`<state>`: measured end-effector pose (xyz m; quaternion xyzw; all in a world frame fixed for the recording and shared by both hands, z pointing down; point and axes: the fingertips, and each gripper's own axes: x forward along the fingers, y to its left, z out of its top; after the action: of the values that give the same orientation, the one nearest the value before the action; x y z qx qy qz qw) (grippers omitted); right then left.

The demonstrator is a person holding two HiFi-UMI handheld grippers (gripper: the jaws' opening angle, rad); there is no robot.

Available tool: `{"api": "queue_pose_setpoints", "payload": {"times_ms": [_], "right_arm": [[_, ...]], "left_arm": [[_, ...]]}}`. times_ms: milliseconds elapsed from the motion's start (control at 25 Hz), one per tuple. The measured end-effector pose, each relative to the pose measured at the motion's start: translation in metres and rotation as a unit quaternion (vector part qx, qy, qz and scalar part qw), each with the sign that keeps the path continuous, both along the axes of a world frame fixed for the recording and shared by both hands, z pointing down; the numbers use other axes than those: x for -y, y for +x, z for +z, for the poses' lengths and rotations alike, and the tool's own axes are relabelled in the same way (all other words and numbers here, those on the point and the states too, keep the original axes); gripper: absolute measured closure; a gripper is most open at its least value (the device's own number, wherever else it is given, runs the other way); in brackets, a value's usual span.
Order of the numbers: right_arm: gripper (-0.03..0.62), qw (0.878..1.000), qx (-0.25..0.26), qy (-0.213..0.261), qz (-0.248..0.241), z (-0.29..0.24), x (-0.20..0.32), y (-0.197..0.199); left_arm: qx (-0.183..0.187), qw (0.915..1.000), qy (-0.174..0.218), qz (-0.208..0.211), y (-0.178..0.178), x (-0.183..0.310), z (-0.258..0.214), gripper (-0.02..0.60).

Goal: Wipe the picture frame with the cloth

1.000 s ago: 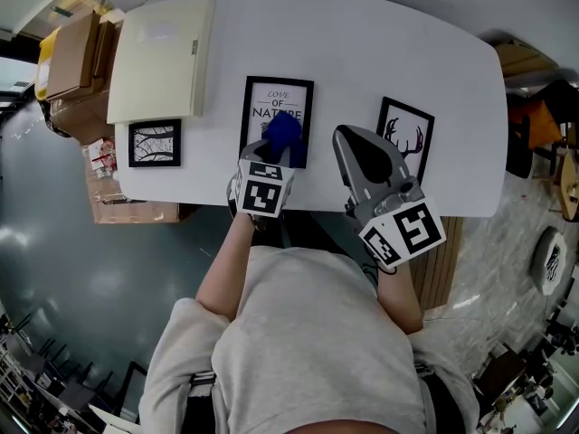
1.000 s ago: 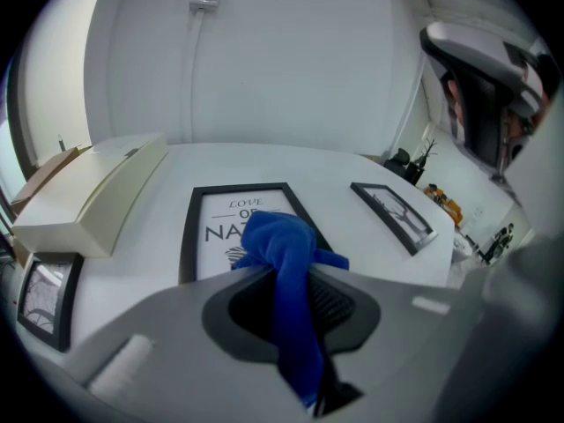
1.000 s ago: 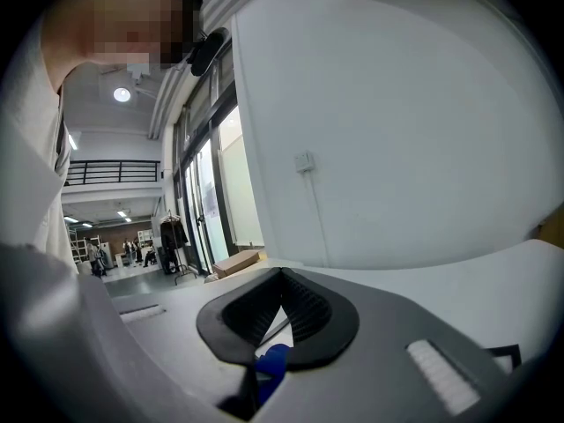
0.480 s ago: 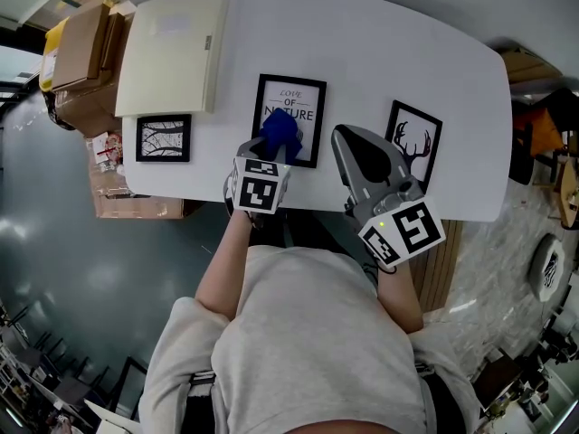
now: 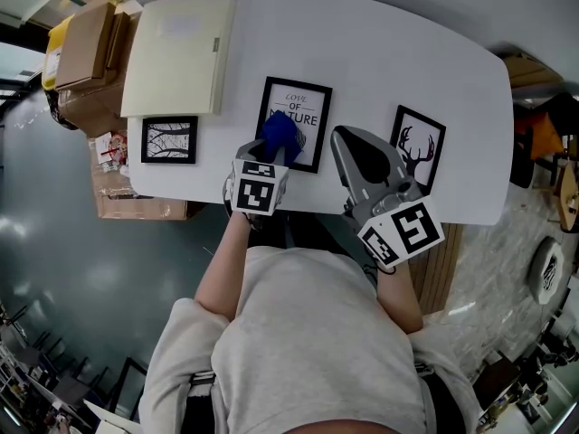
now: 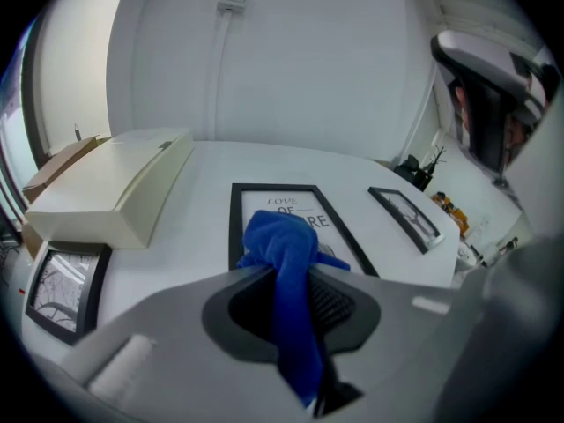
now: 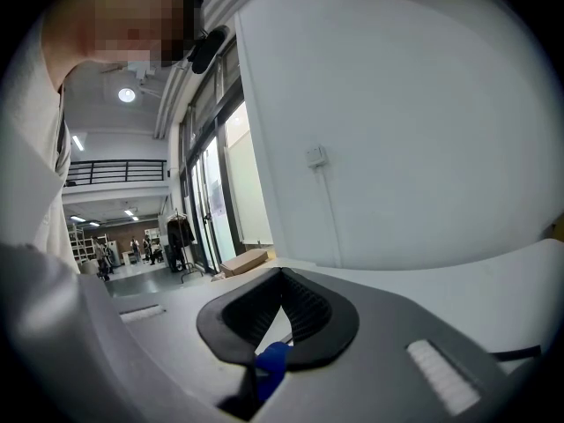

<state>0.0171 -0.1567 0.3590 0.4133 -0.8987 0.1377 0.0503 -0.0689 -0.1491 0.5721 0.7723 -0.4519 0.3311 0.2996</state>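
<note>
"White counter (image 5: pixel 407 52) from overhead. What lies at its left?"

"Flat cream box (image 5: pixel 176 57), with a small black-framed branch print (image 5: pixel 169 139) just below it."

"And the cloth?"

"Blue cloth (image 5: pixel 280 134) is clamped between the fingers of the left gripper (image 5: pixel 270 155). It bunches out past the fingertips and rests on the lower left of the picture frame (image 5: pixel 309 107), covering part of the lettering. That frame lies flat at mid-counter."

"To the right?"

"Right gripper (image 5: pixel 359 143) is held over the counter's near edge, between the picture frame and a deer-antler print (image 5: pixel 418 147). Its fingers are closed together with nothing between them, and it is tilted up towards the wall."
</note>
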Motion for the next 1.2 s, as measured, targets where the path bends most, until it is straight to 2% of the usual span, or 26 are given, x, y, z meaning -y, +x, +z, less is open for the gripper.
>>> {"api": "queue_pose_setpoints", "payload": {"times_ms": [200, 640, 1040, 1200], "right_arm": [[0.592, 1.000, -0.001, 0.004, 0.004, -0.004, 0.003, -0.002], [0.592, 0.999, -0.004, 0.019, 0.025, -0.021, 0.010, 0.001], [0.592, 0.998, -0.012, 0.035, 0.058, -0.037, 0.017, 0.015], [0.592, 0.997, -0.015, 0.042, 0.069, -0.044, 0.021, 0.022]], "left_arm": [[-0.021, 0.9998, 0.006, -0.003, -0.001, 0.004, -0.009, 0.517], [-0.067, 0.9955, 0.065, 0.020, 0.012, 0.030, -0.067, 0.517], [-0.109, 0.9834, 0.131, 0.062, 0.034, 0.054, -0.132, 0.517], [-0.134, 0.9750, 0.161, 0.076, 0.042, 0.062, -0.163, 0.516]]}}
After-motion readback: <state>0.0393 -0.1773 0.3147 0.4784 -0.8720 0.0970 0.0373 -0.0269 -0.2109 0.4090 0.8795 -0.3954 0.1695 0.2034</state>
